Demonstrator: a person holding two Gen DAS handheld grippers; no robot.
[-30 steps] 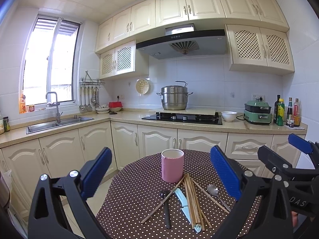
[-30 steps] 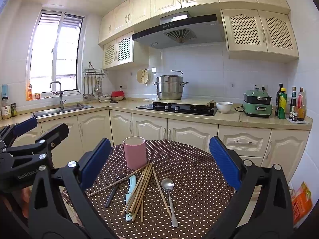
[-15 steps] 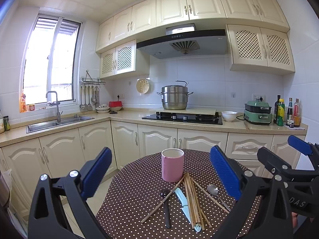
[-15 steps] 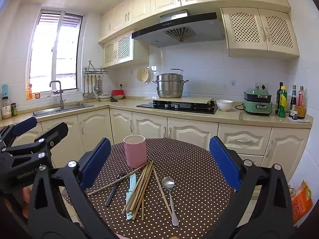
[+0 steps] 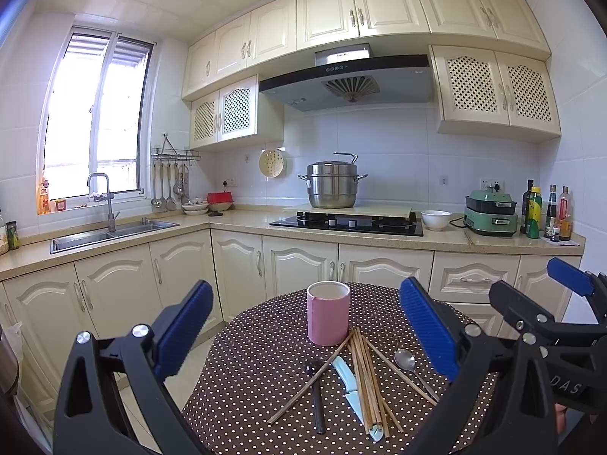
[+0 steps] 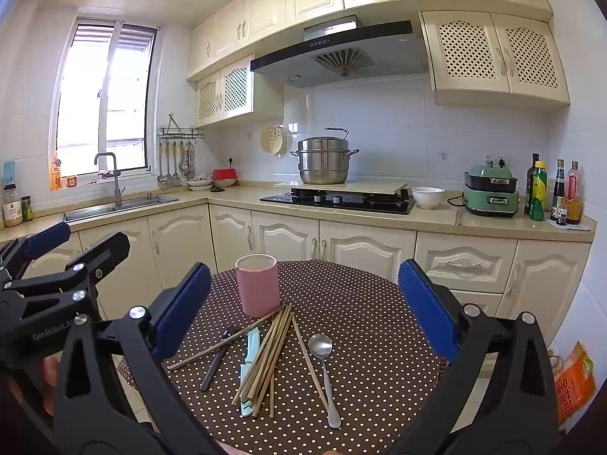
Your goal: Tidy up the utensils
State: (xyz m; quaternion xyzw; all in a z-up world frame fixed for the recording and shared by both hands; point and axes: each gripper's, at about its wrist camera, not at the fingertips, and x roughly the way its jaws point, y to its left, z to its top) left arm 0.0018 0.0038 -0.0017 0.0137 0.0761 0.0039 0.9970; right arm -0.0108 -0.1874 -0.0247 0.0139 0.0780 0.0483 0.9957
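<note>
Tabletop chopsticks (image 6: 265, 356) beyond spread jaws

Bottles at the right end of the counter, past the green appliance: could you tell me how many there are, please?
4 clear: a dark bottle, a green one in front of it, another dark one and a red-labelled one farthest right. Small jars stand before them; more may be hidden.

The round table (image 6: 364, 326) is bare on its right half and along its far edge behind the pink cup (image 6: 258, 284), so that side lies free to pass over. The cup stands upright at the far left of the clutter, with the chopsticks (image 6: 267, 356) fanned against its base. Crowded just beside them lie the knife (image 6: 248, 364), a black utensil (image 6: 216, 360) and the spoon (image 6: 322, 371). Both grippers, the left gripper (image 5: 305, 335) and the right gripper (image 6: 303, 309), hang wide apart above the near edge, side by side.
</note>
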